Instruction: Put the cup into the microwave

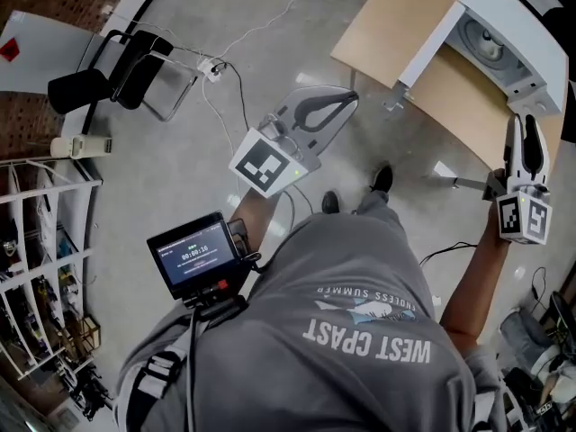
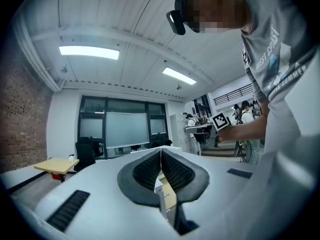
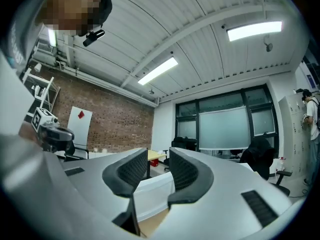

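Standing on a grey concrete floor [image 1: 180, 151], the person holds both grippers out in front. Left gripper [image 1: 346, 100] [image 2: 161, 150]: jaws clenched tip to tip, nothing between them, over bare floor and well apart from the wooden table [image 1: 396, 16]. Right gripper [image 1: 526, 124] [image 3: 157, 156]: jaws parted and empty, over the table's near edge, close to the microwave [image 1: 526, 25]. The microwave sits on the table at the head view's upper right, door [image 1: 432, 39] swung open, round turntable [image 1: 486, 43] visible inside. The cup cannot be found in any view. Small monitor [image 1: 193, 255] at the person's chest. Black chair [image 1: 117, 66] upper left, white shelf rack [image 1: 36, 241] at the left edge.
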{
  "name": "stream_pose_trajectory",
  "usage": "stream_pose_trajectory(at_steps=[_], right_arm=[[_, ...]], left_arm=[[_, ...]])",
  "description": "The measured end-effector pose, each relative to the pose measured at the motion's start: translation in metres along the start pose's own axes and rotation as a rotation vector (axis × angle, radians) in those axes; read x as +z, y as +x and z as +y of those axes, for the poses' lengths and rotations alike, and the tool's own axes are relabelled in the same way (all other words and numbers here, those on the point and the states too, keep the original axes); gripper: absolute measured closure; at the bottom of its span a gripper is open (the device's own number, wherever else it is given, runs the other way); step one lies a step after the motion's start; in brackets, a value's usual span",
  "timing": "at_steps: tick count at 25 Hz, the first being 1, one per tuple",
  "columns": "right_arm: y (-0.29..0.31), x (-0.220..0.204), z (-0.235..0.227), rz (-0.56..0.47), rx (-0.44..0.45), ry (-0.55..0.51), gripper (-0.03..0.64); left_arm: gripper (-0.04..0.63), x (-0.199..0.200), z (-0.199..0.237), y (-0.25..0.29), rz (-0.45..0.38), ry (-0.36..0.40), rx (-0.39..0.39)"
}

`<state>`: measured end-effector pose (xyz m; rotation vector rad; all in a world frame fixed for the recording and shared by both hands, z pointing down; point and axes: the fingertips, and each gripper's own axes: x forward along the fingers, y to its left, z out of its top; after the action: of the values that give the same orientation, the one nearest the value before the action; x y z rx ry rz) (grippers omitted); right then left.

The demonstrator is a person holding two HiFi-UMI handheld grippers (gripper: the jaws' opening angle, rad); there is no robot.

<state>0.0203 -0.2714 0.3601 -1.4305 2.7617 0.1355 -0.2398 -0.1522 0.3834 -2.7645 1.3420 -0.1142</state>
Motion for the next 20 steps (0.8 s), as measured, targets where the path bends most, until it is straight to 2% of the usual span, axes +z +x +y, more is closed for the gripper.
stream_pose_trajectory(at_steps=[7, 8, 10, 14, 20], right_arm=[[-0.033, 0.067, 0.078, -0.058, 0.123, 0.013, 0.474], [-0.038, 0.074, 0.090, -0.056, 0.137, -0.001, 0.474], [-0.051, 0.086, 0.113, -0.047, 0.154, -0.047, 0.523], [-0.070, 0.115, 0.146, -0.051, 0.162, -0.138, 0.526], [-0.095, 0.099, 0.146, -0.096, 0.132, -0.194, 0.526]], left_arm=[[0.574, 0.013, -0.002, -0.021, -0.060, 0.021, -0.021], [0.574, 0.016, -0.002, -0.024, -0.070, 0.024, -0.024], [0.574, 0.023, -0.002, -0.033, -0.085, 0.025, -0.032], [0.574, 0.039, -0.004, -0.040, -0.107, 0.019, -0.052], [0.574, 0.004, -0.021, -0.020, -0.122, 0.026, -0.087]])
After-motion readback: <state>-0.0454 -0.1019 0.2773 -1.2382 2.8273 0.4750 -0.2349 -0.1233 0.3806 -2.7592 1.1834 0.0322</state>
